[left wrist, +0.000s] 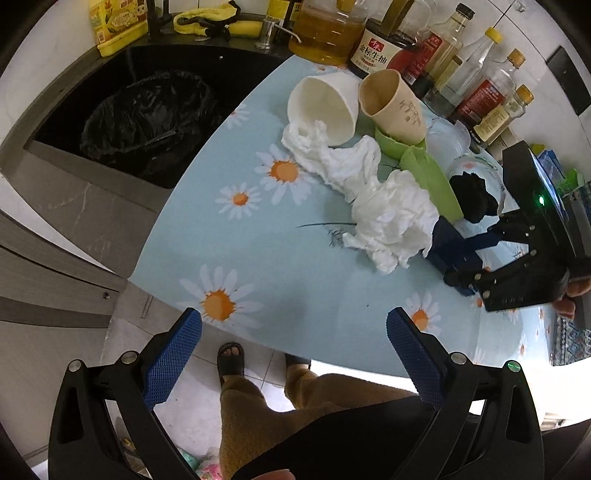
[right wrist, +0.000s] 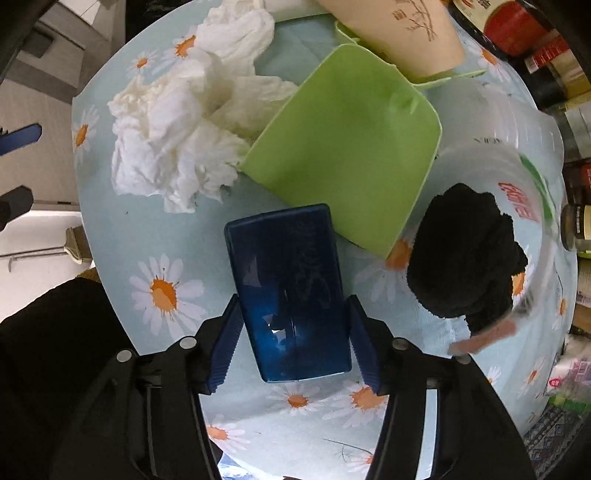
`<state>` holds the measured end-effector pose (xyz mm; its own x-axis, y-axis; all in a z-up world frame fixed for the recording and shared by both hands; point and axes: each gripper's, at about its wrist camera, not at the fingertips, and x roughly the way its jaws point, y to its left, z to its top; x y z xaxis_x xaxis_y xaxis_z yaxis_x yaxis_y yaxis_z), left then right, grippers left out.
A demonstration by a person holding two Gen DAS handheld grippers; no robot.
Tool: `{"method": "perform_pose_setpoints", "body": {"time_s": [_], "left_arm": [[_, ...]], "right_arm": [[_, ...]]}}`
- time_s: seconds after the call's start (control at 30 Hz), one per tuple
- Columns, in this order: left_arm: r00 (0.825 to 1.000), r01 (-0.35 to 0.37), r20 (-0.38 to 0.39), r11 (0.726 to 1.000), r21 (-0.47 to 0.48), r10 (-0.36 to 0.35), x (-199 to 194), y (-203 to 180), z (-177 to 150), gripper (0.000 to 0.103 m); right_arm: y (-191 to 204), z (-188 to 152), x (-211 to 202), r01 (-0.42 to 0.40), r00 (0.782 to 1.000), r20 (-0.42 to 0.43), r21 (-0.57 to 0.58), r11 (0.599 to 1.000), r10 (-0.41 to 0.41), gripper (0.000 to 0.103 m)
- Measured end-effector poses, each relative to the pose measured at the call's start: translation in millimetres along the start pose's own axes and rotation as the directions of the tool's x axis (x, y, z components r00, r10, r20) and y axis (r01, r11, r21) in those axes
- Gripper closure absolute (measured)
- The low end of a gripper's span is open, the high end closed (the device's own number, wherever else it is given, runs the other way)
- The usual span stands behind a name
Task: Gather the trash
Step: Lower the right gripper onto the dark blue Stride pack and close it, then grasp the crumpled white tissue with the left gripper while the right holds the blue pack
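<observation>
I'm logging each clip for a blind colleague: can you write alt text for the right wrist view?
The right gripper has its two blue fingers on either side of a dark blue box lying on a daisy-print tablecloth. Beyond the box lie a green plastic tray, crumpled white tissue and a tipped beige paper cup, with a black cloth to the right.

two cups, one blue box.
</observation>
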<state>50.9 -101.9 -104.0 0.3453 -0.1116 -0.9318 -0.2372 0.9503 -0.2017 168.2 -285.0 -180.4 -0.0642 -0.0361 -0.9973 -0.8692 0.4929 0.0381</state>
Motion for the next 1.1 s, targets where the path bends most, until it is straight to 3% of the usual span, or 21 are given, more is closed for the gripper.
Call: {"method": "perform_pose_setpoints", "body": {"time_s": [0.2, 0.47, 0.67, 0.9, 1.0, 1.1], "left_arm": [[0.999, -0.035, 0.003, 0.999, 0.001, 0.035, -1, -16, 6, 0.006], [0.999, -0.039, -0.014, 0.998, 0.054, 0.04, 8, -41, 16, 0.006], [0.999, -0.018, -0.042, 0.992, 0.124, 0.023, 24, -61, 31, 0.006], [0.995, -0.011, -0.093, 0.98, 0.196, 0.029, 55, -81, 54, 0.006], [0.993, -0.008, -0.116, 0.976, 0.216, 0.034, 64, -85, 59, 0.007], [0.989, -0.025, -0.133, 0.969, 0.245, 0.059, 72, -89, 62, 0.016]], "right_arm": [[6, -19, -2, -0.062, 0.997, 0.034, -0.02, 0.998, 0.062, 0.048], [-1, -51, -40, -0.129, 0.981, 0.151, 0.014, 0.991, 0.126, 0.048], [-39, -77, -81, -0.203, 0.951, 0.256, 0.1, 0.974, 0.172, 0.048], [-58, -123, -100, -0.267, 0.917, 0.351, 0.184, 0.946, 0.191, 0.048], [-55, -128, -95, -0.289, 0.905, 0.378, 0.208, 0.934, 0.196, 0.048], [-59, -133, -95, -0.301, 0.896, 0.4, 0.228, 0.926, 0.193, 0.048]]}}
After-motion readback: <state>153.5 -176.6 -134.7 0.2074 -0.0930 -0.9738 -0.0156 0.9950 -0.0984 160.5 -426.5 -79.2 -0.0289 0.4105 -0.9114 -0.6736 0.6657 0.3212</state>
